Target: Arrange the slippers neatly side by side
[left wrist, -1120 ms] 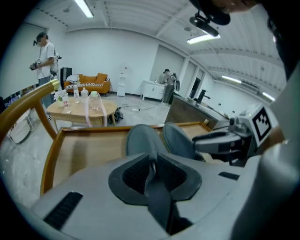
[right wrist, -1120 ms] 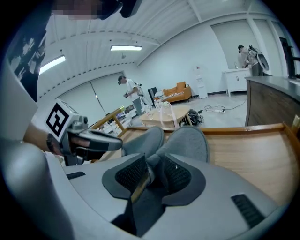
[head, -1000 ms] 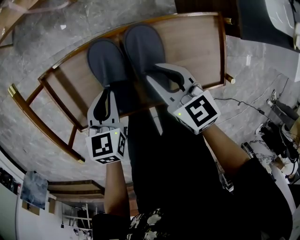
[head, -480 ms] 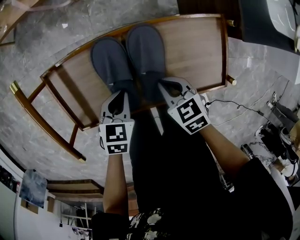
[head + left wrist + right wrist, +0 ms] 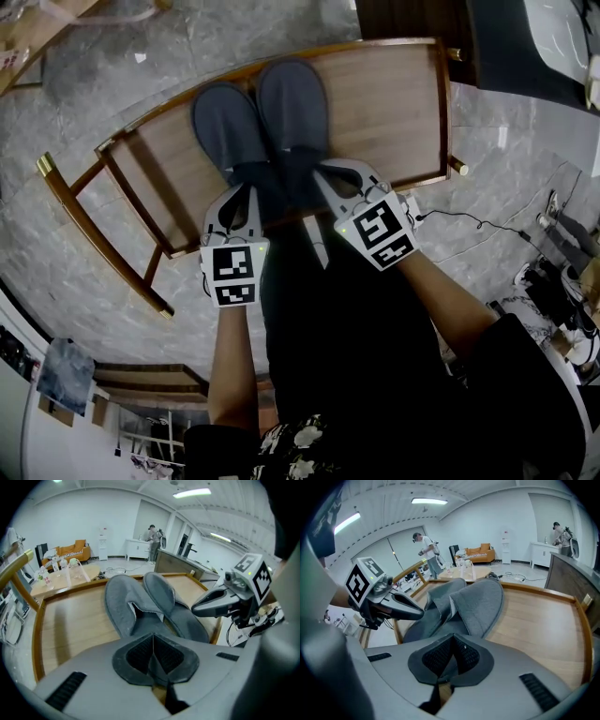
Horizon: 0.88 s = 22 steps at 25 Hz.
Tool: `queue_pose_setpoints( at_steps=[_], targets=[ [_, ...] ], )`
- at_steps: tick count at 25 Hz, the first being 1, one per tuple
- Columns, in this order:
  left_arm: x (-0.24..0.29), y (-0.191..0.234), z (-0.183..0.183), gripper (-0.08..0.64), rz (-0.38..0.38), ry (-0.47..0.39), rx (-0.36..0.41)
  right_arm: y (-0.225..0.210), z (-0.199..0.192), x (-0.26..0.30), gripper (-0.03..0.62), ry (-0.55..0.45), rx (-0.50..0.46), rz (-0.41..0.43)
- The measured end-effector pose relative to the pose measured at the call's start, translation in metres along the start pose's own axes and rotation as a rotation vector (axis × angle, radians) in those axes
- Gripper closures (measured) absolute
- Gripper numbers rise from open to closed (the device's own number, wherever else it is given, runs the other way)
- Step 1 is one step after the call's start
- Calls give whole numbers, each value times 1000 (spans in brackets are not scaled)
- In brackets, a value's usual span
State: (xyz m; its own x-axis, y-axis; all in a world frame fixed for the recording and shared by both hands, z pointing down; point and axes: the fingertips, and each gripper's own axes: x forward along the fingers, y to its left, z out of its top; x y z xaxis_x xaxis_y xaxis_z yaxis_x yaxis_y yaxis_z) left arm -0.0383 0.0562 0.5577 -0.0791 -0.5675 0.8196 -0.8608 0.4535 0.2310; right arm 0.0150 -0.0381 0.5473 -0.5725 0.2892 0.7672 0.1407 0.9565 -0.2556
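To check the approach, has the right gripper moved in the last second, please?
Yes: the right gripper shifted left along the front rail, to the right slipper's heel.

From up top we lose the heels of both slippers, the left slipper [image 5: 228,127] and the right slipper [image 5: 293,103], under the jaws. Close in, the pads [image 5: 139,653] meet, but honestly we can't tell whether fabric's nipped between them.

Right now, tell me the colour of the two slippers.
The slippers are plain grey, both alike, with no pattern. This shows best in the left gripper view.
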Motion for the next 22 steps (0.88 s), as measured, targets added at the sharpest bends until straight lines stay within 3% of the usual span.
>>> queue_pose_setpoints(
  at_steps=[3,9,11,15,19,22],
  targets=[
    [-21,2,9,552,51,-33,-20,9,18,-16,594,-51,-31,40],
    [-76,-3,42,557,170,-163,-35,38,77,-54,594,-262,-90,120],
    [-90,-18,51,558,165,-211,-54,54,83,-73,594,-288,-108,125],
    [-130,-49,93,558,100,-384,-22,59,102,-112,594,-392,-78,38],
    [-187,-42,141,558,138,-537,60,56,142,-155,594,-526,-78,-97],
    [-242,-25,181,558,211,-685,86,55,182,-192,594,-647,-106,-170]
  ],
)
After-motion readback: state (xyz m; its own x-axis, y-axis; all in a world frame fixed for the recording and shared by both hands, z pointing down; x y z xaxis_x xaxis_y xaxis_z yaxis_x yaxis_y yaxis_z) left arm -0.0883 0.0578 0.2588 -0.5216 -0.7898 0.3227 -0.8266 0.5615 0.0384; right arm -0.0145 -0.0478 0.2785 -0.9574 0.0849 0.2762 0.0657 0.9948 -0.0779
